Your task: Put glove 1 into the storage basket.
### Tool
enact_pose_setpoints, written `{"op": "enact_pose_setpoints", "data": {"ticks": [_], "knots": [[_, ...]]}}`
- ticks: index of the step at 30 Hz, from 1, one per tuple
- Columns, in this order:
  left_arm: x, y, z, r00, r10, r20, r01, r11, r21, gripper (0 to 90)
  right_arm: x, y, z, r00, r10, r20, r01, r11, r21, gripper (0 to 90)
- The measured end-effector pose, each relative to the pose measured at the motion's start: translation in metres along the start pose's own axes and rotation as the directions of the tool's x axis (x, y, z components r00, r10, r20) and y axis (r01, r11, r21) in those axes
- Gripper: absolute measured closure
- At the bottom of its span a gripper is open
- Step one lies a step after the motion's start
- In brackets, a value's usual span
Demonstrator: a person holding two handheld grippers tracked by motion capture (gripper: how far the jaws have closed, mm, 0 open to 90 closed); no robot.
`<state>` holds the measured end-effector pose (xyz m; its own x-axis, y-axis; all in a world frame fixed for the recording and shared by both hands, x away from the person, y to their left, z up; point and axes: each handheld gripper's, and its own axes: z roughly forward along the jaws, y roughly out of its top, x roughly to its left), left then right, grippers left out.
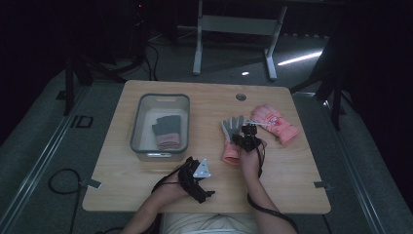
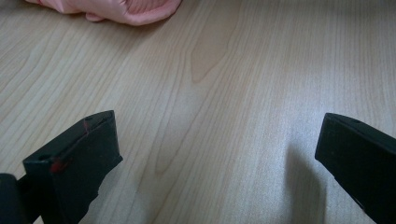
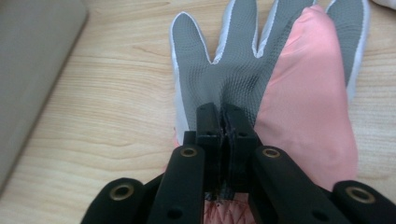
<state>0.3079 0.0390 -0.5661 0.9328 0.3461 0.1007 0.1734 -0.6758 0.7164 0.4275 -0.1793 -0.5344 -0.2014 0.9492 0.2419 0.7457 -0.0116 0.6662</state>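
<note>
Wooden table [image 1: 292, 185] under a dim high view, with a grey bin [image 1: 138, 122] on its left half. Inside the bin, one grey-and-pink glove [image 1: 167, 131], lying flat.

Right gripper [image 1: 249, 137] out over the middle of the table, jaws pressed together on the palm of a second glove [image 1: 231, 139]. Seen in the right gripper view as a grey mesh palm with white edging and a pink panel [image 3: 303, 116], fingers pointing away, flat on the wood; a pinch of grey fabric caught between the closed jaws [image 3: 225, 128]. Corner of the bin just to the left there.

Third glove [image 1: 274, 122], all pink, just beyond and right of the held one.

Left gripper [image 1: 197, 176] near the front edge, low over bare wood, jaws spread wide with nothing between [image 2: 217, 140]. Pink fabric well ahead, at the top edge of the left gripper view.
</note>
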Motion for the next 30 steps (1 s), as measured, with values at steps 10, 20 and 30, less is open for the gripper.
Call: {"op": "enact_pose_setpoints", "data": {"ticks": [10,20,30], "knots": [[-0.001,-0.001,0.001,0.9997,0.022,0.006,-0.022,0.9997,-0.009,0.0,0.004,0.003,-0.010,0.9996,-0.016,-0.025,0.015,0.999,-0.044,71.0],[0.001,-0.002,0.002,0.9995,0.000,0.030,0.001,1.0000,-0.008,0.0,-0.032,0.032,-0.060,0.9844,-0.151,-0.091,0.135,0.978,-0.158,62.8],[-0.001,-0.002,0.002,0.9995,0.009,0.029,-0.009,0.9999,-0.011,0.0,-0.120,0.056,-0.076,0.9604,-0.270,-0.069,0.258,0.955,-0.148,58.9]]}}
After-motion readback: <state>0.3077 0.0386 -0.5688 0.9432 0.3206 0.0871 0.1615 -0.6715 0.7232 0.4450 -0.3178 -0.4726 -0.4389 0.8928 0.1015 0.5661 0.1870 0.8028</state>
